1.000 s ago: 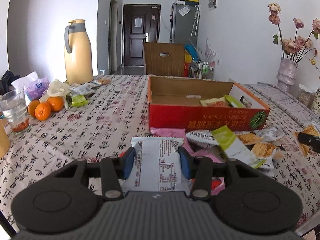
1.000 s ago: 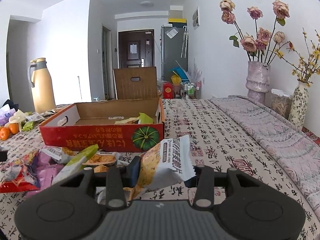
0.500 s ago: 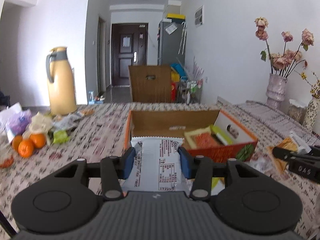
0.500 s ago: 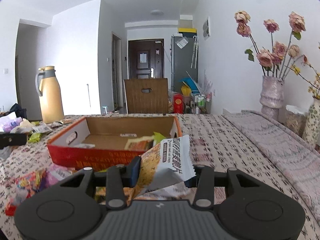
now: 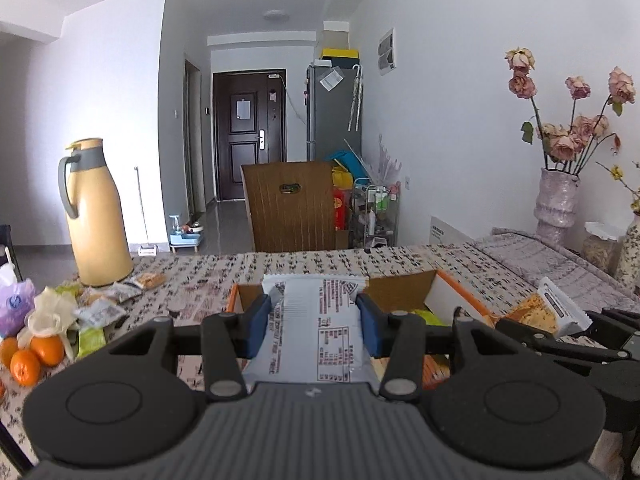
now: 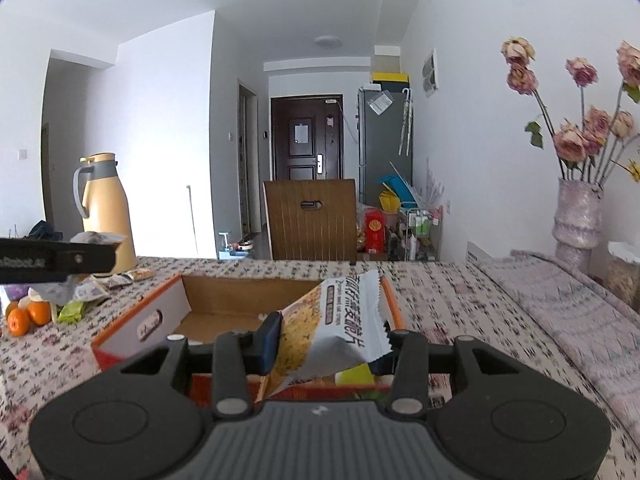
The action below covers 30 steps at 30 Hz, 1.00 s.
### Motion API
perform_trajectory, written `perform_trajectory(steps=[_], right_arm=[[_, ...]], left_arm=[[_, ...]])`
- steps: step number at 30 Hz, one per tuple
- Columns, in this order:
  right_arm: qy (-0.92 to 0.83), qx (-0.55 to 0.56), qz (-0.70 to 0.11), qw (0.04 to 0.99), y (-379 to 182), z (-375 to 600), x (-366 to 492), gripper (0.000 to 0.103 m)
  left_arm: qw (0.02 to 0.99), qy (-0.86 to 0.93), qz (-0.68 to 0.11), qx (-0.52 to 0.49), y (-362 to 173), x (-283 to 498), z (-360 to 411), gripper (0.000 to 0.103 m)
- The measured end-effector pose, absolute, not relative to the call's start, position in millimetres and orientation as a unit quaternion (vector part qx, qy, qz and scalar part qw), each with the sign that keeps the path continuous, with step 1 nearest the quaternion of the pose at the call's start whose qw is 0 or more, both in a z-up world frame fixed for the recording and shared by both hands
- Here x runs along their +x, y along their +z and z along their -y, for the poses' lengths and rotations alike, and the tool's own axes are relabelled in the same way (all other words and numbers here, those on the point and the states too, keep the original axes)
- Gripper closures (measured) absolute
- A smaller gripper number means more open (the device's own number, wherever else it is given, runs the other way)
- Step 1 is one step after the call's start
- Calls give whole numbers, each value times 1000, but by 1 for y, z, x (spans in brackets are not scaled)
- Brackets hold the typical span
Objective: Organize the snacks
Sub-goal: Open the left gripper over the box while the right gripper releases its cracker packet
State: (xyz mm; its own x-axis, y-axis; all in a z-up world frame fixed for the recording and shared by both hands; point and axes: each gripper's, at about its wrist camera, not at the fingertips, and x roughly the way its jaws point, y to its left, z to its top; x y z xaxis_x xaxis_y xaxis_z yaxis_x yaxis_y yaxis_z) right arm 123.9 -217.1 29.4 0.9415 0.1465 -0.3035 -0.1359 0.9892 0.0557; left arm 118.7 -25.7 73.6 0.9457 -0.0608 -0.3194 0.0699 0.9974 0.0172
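Note:
My left gripper (image 5: 314, 330) is shut on a white snack packet (image 5: 316, 344) with printed text, held flat above the near edge of the open cardboard box (image 5: 400, 286). My right gripper (image 6: 326, 344) is shut on a white and orange snack packet (image 6: 340, 324), tilted up over the box (image 6: 240, 292). In the left wrist view that same right gripper (image 5: 560, 338) and its packet (image 5: 548, 312) show at the right. The left gripper's finger (image 6: 60, 258) shows as a dark bar at the left of the right wrist view. Some green and orange packets (image 5: 428, 316) lie inside the box.
A yellow thermos jug (image 5: 94, 216) stands at the far left, with loose packets (image 5: 116, 292) and oranges (image 5: 32, 354) near it. A vase of dried roses (image 5: 560, 200) stands at the right. A wooden chair back (image 5: 290, 206) rises beyond the patterned tablecloth (image 6: 460, 292).
Both grippers have risen and moved forward with their packets, from above the loose snack pile to over the box. The pile in front of the box has dropped out of view.

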Motion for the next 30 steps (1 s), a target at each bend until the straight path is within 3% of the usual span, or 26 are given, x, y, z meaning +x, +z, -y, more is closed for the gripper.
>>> perform_trajectory(steps=[10, 27, 29, 30], right_arm=[[69, 9, -156, 985, 34, 201, 179, 62], [73, 31, -214, 974, -12, 203, 212, 59], [66, 32, -210, 975, -11, 204, 210, 59], [65, 34, -208, 975, -11, 205, 210, 53]], left_arm=[[985, -3, -173, -4, 64, 165, 19, 55], [973, -17, -229, -12, 25, 194, 6, 54], [973, -16, -229, -12, 25, 192, 6, 46], [974, -16, -228, -14, 26, 191, 6, 32]])
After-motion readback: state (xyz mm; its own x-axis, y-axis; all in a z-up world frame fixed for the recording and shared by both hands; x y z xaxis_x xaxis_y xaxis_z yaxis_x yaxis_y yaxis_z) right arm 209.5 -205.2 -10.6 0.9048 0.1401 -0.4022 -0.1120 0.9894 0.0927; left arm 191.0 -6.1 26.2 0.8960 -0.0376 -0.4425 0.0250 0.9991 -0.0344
